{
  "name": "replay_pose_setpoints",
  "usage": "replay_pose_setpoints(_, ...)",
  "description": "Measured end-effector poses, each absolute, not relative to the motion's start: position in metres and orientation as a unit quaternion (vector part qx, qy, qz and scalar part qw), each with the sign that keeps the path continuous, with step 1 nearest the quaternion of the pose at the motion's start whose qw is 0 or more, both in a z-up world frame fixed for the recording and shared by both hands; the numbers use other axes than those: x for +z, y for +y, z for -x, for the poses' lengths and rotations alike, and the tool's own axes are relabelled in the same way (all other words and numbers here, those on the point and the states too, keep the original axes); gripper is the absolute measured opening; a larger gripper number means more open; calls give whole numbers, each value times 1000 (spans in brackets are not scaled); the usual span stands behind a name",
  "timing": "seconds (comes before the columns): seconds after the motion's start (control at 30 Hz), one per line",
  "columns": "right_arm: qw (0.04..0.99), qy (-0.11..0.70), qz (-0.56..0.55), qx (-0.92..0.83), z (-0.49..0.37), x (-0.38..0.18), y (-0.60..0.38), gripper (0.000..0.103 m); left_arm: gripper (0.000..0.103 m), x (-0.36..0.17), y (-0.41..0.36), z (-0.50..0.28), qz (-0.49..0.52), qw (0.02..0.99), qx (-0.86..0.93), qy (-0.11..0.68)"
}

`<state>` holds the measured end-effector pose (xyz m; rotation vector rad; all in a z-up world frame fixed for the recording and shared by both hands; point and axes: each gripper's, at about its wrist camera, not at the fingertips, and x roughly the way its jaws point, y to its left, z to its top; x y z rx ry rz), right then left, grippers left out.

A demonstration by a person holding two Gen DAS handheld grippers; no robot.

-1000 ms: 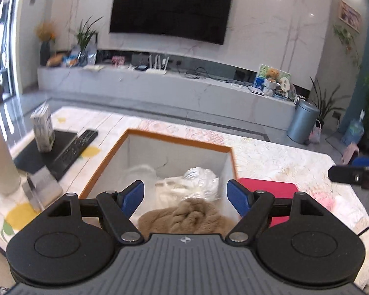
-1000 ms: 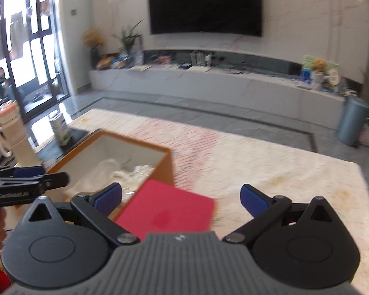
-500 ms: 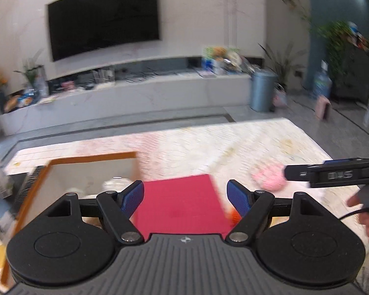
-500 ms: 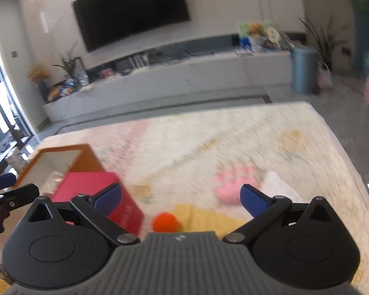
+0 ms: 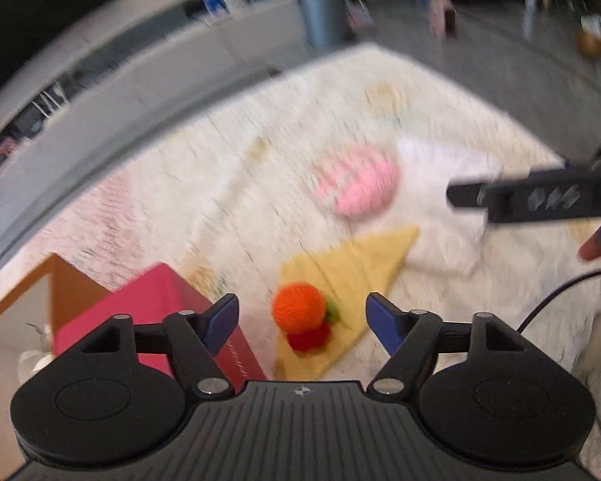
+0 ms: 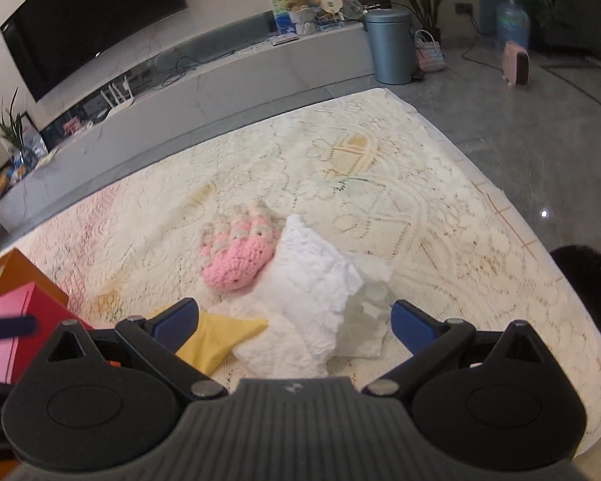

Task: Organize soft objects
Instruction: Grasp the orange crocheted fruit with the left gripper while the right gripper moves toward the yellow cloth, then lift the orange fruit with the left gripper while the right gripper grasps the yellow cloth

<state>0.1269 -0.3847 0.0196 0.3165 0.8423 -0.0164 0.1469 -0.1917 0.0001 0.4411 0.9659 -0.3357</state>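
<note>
A second ago both cameras looked across the table at the open box and the television; now both look down on the far end of the lace tablecloth [image 6: 380, 184], where the soft things lie. The box [image 5: 66, 280] and the red case [image 5: 148, 312] leaning at it have slid to the lower left of the left view.

The left gripper [image 5: 301, 320] hangs over an orange knitted ball [image 5: 299, 308] and a red piece [image 5: 309, 338] just under it, both lying on a yellow cloth [image 5: 352, 264]. Its jaws have just been closing a little but stand spread, with nothing pinched; the ball shows between the fingertips, below them. This view is blurred.

The right gripper [image 6: 294, 322] points at a white fluffy cloth [image 6: 304, 292] that touches a pink knitted piece [image 6: 240, 256] and lies over a crumpled white tissue [image 6: 366, 312]. Its jaws are spread wide and hold nothing. In the left view its finger reaches in from the right above the white cloth
</note>
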Motion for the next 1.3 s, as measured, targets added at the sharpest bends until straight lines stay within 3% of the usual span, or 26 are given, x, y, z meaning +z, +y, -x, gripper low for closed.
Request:
replay_pose_setpoints(0.1, 898, 406, -167, 5, -128, 19, -386, 100, 75, -18, -200, -159, -224, 828, -156, 489)
replay_pose_setpoints(0.5, 894, 409, -179, 22, -130, 18, -385, 100, 73, -53, -229, -179, -294, 803, -140, 500)
replay_pose_setpoints(0.57, 894, 408, -185, 19, -130, 18, -388, 100, 67, -54, -232, -180, -302, 802, -134, 497)
replay_pose_setpoints(0.63, 893, 409, -188, 15, -130, 18, -390, 100, 51, -55, -233, -179, -313, 804, -124, 490)
replay_pose_setpoints(0.7, 892, 412, -186, 11, -131, 16, -390, 100, 41, -54, -236, -177, -335, 803, -121, 478)
replay_pose_setpoints(1.1, 892, 419, -169, -2, -132, 14, -389, 98, 43, -69, -245, -171, -422, 778, -155, 439)
replay_pose_setpoints(1.3, 892, 420, -165, -6, -132, 13, -390, 98, 41, -64, -242, -172, -419, 779, -158, 438)
